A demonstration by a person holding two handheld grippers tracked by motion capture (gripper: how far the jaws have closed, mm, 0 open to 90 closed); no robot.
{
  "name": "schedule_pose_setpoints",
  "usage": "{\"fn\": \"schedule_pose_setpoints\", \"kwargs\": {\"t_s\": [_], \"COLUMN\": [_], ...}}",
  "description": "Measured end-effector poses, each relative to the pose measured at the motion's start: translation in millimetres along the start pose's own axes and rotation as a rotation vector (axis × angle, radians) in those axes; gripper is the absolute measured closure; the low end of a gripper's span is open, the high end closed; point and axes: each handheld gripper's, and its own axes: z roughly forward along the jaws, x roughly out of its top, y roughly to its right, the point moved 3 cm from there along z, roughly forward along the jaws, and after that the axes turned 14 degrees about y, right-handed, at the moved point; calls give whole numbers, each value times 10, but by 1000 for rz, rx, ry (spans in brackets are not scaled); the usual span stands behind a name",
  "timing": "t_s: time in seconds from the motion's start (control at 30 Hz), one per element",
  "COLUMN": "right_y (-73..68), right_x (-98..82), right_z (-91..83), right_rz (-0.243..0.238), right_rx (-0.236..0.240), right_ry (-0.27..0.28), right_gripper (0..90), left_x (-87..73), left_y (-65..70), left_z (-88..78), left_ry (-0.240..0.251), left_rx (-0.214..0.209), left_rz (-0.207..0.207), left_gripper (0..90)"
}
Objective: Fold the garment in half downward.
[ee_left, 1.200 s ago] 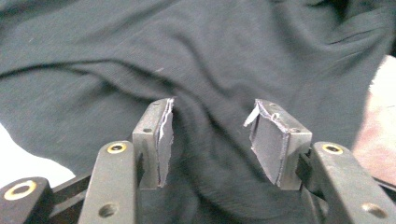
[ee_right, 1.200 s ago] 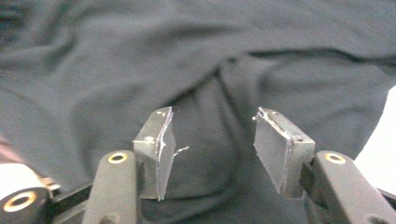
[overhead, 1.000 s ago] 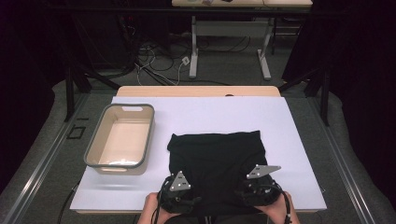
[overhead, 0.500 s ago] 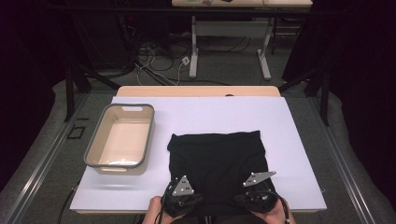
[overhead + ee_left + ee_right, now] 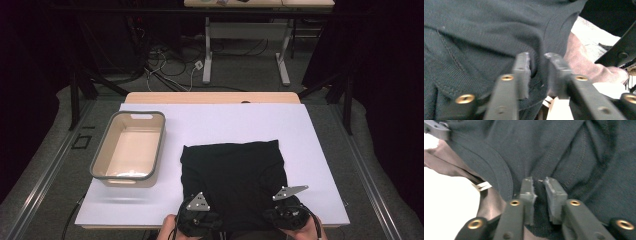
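A black garment (image 5: pixel 232 172) lies flat on the white table top (image 5: pixel 225 120), with its near hem at the front edge. My left gripper (image 5: pixel 199 216) is at the hem's left part and my right gripper (image 5: pixel 287 214) at its right part. In the left gripper view the left gripper (image 5: pixel 538 62) has a fold of the dark cloth (image 5: pixel 486 30) in the gap between its jaws. In the right gripper view the right gripper (image 5: pixel 539 185) straddles a ridge of the cloth (image 5: pixel 544 145). Both pairs of jaws have just been opening and stand slightly apart, with the pads off the fabric.
A beige tub with a grey rim (image 5: pixel 122 176) stands empty on the table's left side. A hand (image 5: pixel 584 65) shows beyond the cloth in the left gripper view. Desk legs and cables (image 5: pixel 207 55) are on the floor behind the table.
Both grippers have drawn back a little toward the near edge of the table. The garment lies as it did.
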Motion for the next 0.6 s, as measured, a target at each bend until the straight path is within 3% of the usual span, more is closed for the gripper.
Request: {"fn": "schedule_pose_setpoints", "kwargs": {"t_s": [0.07,0.1,0.23,0.3,0.37,0.47,0.57,0.6], "right_y": [-1,1,34,76,118,210,298,322], "right_x": [24,45,122,182,227,309,364,370], "right_z": [-14,-28,-98,-117,-120,-69,18,58], "right_rz": [-10,-5,-17,-40,-54,-75,-99,-87], "right_rx": [-8,-15,-39,-75,-117,-187,-232,-224], "right_ry": [8,41,111,158,164,177,144,133], "right_gripper": [544,510,461,465,479,505,530,538], "left_x": [38,53,97,118,131,107,60,56], "left_y": [-9,-19,-84,-136,-192,-292,-397,-413], "left_z": [-45,-67,-122,-133,-134,-127,-109,-108], "left_ry": [19,25,56,59,55,36,40,47], "left_rx": [22,29,71,112,160,213,228,220], "left_rz": [4,5,0,12,36,26,23,14], "left_gripper": [474,452,428,435,444,496,614,663]}}
